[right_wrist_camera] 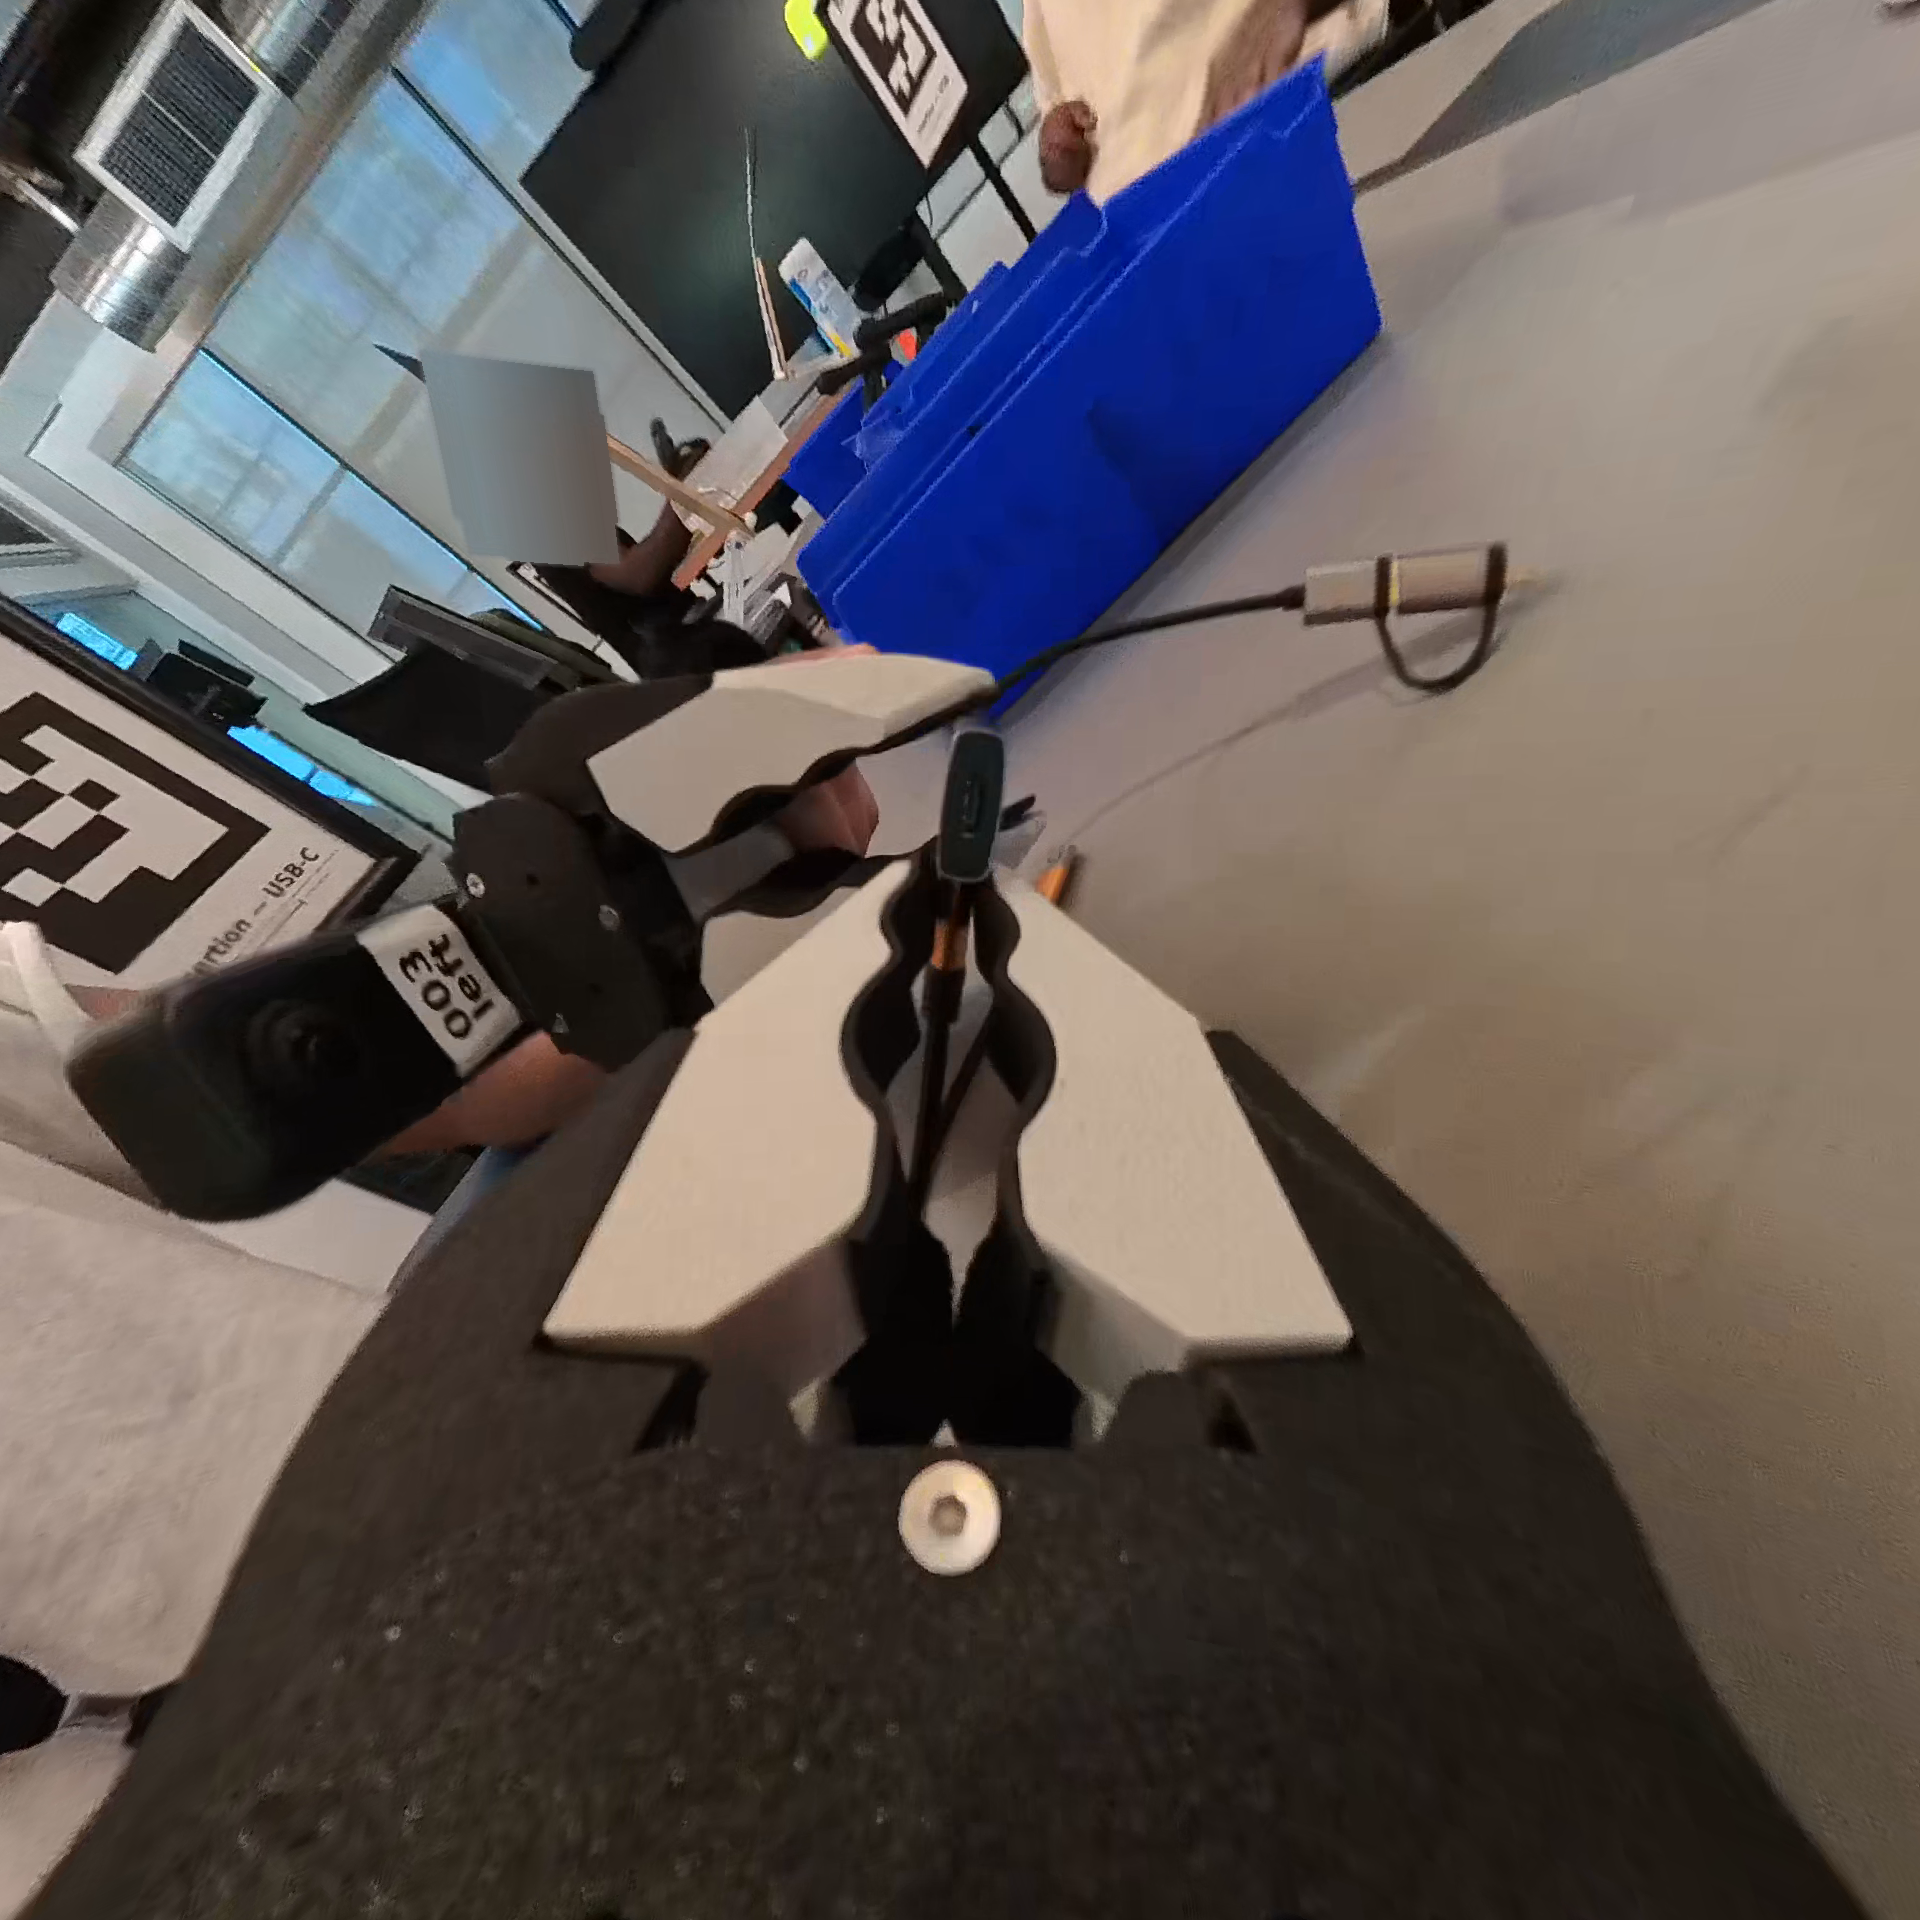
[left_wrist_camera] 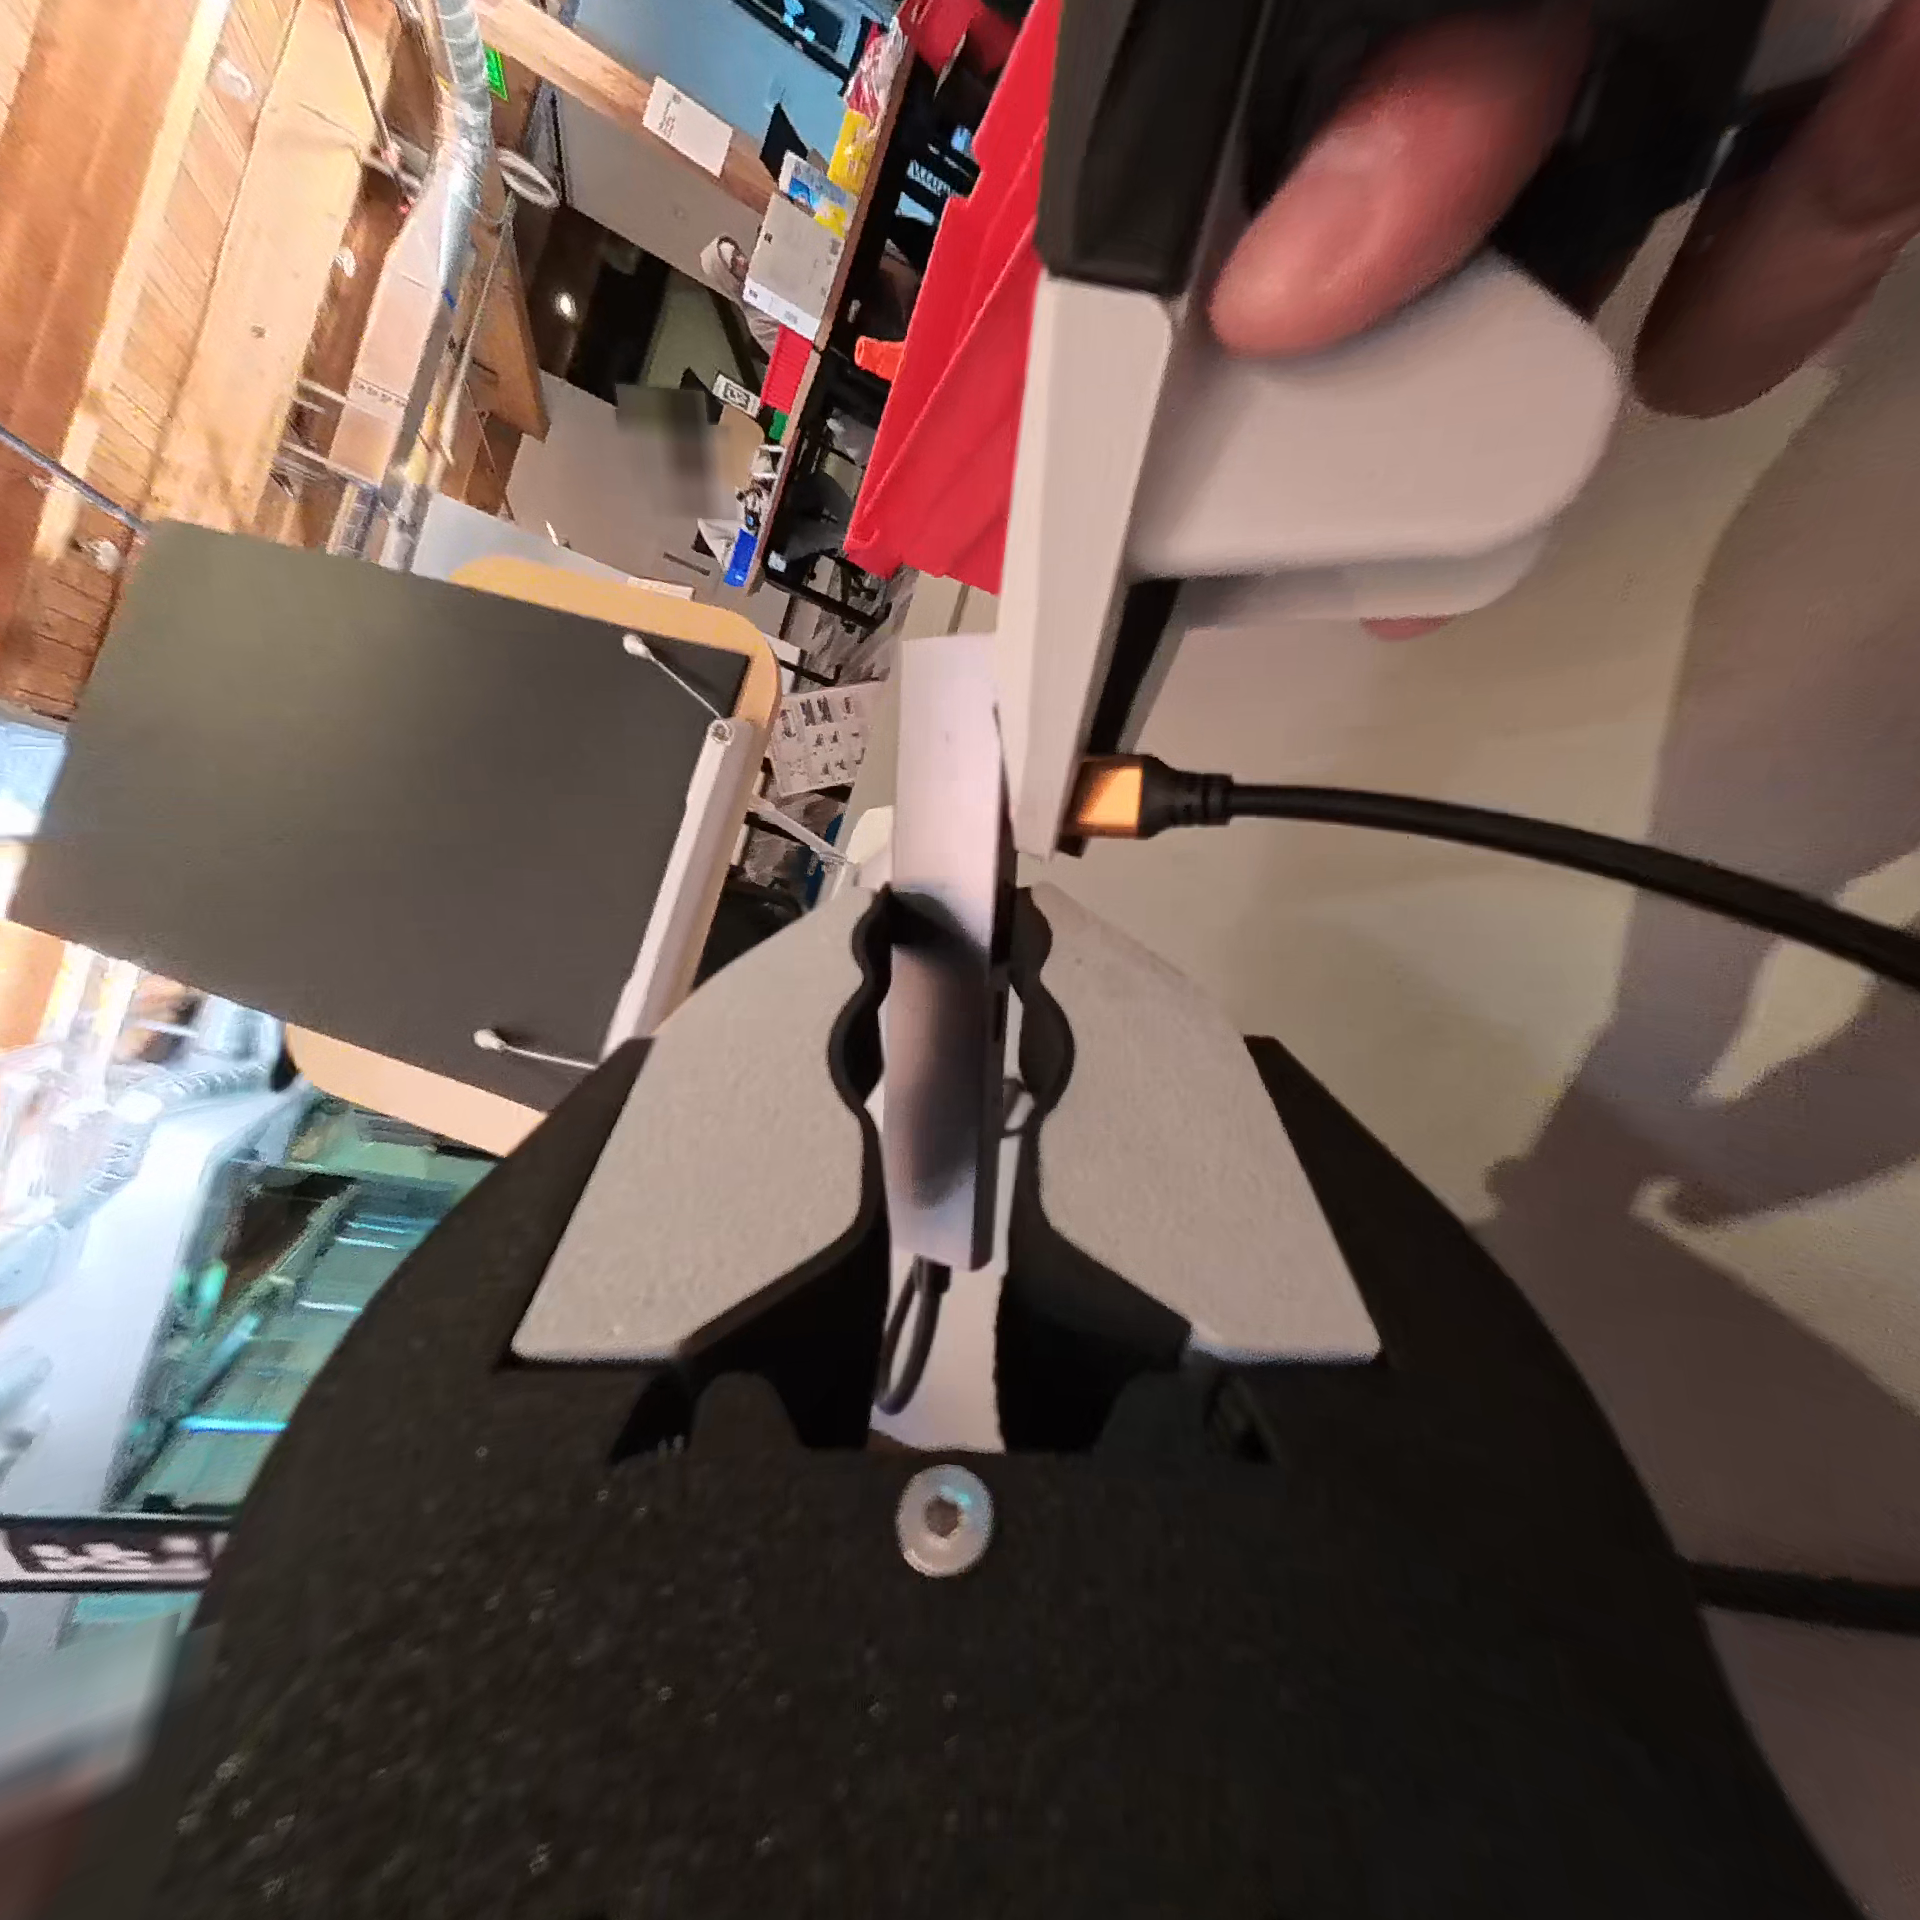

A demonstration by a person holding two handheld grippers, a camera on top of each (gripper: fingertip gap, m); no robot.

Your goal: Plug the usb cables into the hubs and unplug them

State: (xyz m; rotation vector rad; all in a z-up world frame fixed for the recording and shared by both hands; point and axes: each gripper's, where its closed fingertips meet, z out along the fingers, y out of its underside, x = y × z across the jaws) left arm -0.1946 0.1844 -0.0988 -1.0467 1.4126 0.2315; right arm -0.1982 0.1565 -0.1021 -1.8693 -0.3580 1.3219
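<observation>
Bright indoor light, soft shadows, wide-angle bending, backgrounds perhaps motion-blurred.

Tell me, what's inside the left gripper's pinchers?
The left gripper is clamped on a thin grey hub. A short cable loop hangs from its near end. The fingers cover the hub's sides, so most ports are hidden.

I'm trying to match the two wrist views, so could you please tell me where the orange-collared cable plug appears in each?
Left wrist view: cable plug right of centre, pinched in the right gripper, beside the hub.
Right wrist view: centre, its orange collar between that view's own gripper's fingers.
Shared landmark: the grey hub, held by the left gripper.
</observation>
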